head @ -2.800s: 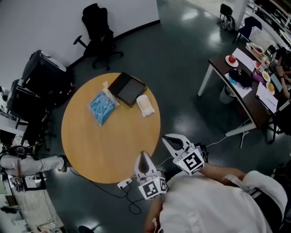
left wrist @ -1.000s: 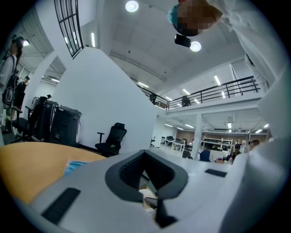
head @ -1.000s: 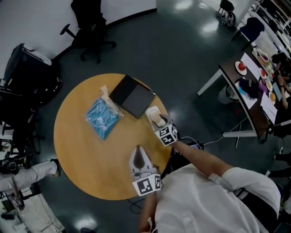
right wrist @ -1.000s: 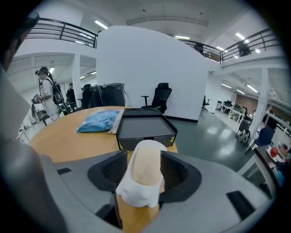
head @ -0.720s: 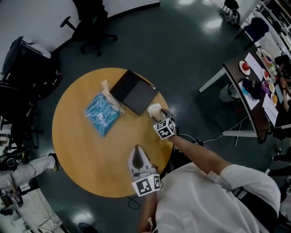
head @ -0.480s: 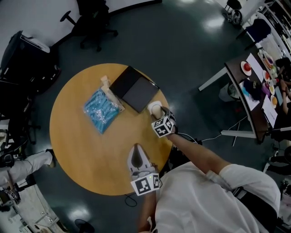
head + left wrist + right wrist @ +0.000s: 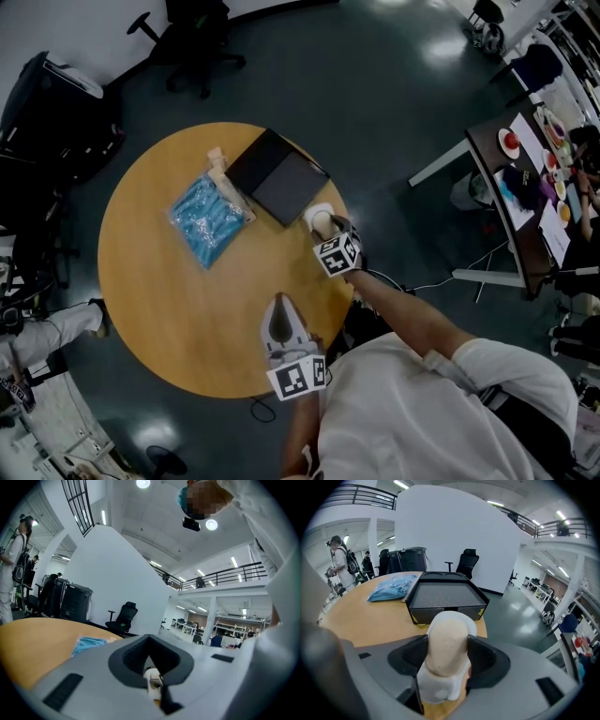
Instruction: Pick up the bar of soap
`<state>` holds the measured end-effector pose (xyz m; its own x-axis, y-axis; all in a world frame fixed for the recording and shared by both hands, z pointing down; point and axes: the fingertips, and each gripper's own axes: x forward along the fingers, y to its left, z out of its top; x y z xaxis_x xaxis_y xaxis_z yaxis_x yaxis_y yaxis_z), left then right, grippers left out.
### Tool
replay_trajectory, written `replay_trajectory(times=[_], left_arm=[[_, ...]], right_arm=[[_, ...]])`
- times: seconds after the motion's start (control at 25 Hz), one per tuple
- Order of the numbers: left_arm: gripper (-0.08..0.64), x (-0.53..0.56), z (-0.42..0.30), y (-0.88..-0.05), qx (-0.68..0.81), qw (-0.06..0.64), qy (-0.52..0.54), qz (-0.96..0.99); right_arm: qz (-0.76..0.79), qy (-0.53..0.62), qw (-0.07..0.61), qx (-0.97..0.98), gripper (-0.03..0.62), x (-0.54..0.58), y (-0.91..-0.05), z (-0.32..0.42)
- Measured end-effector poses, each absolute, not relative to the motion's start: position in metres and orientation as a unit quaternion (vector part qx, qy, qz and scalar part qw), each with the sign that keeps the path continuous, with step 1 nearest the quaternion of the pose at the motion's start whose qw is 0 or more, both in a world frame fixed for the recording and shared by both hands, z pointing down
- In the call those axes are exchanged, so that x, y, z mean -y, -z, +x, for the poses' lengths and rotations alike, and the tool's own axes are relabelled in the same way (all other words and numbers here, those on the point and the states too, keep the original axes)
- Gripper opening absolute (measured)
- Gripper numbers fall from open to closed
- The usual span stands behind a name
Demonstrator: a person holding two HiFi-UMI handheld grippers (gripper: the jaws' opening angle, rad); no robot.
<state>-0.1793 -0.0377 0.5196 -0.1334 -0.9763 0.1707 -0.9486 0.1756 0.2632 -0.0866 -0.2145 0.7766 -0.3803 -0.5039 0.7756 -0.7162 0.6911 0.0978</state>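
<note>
The right tool (image 7: 324,225) has dropped over the bar of soap (image 7: 446,648), just beside the black tray (image 7: 278,176) on the counter (image 7: 178,309). Its wide jaws, just easing inward, flank it unclamped, so squeezing likely comes next. The left tool (image 7: 279,323) is closed.

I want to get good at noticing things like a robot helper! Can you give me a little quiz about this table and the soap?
1. True or false: the blue packet lies inside the black tray.
2. Which gripper has the bar of soap between its fingers?
3. The table is: A square, B round, C triangular.
Key: 1 false, it lies on the table beside the tray. 2 the right gripper; its fingers have just been closing slightly, with the soap between them. 3 B.
</note>
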Motion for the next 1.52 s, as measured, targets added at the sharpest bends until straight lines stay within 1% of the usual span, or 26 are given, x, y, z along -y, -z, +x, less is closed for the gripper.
replay_trajectory(times=[0.16,0.28,0.4,0.64,0.72,0.8,0.88,1.04,1.52], left_arm=[[0.005,0.033,-0.176,-0.520,0.753,0.151,0.042,0.639],[0.005,0.029,-0.174,-0.520,0.754,0.150,0.041,0.638],[0.005,0.029,-0.170,-0.513,0.754,0.142,0.043,0.640],[0.005,0.030,-0.160,-0.496,0.755,0.121,0.053,0.642],[0.005,0.029,-0.158,-0.493,0.758,0.120,0.058,0.639],[0.005,0.027,-0.156,-0.493,0.758,0.121,0.058,0.638],[0.005,0.025,-0.154,-0.496,0.758,0.122,0.054,0.639],[0.005,0.022,-0.150,-0.499,0.754,0.121,0.046,0.645],[0.005,0.027,-0.136,-0.493,0.743,0.110,0.046,0.659]], right_arm=[[0.356,-0.119,0.402,0.835,0.268,0.211,-0.766,-0.089],[0.344,-0.106,0.368,0.857,0.267,0.204,-0.740,-0.094],[0.318,-0.075,0.303,0.895,0.266,0.192,-0.688,-0.102],[0.262,-0.002,0.150,0.953,0.265,0.140,-0.542,-0.096],[0.245,0.014,0.116,0.962,0.265,0.120,-0.508,-0.089],[0.234,0.021,0.096,0.967,0.264,0.102,-0.488,-0.080],[0.229,0.015,0.087,0.969,0.265,0.087,-0.484,-0.071],[0.221,0.009,0.094,0.971,0.265,0.071,-0.492,-0.063],[0.216,0.019,0.085,0.973,0.264,0.065,-0.489,-0.066]])
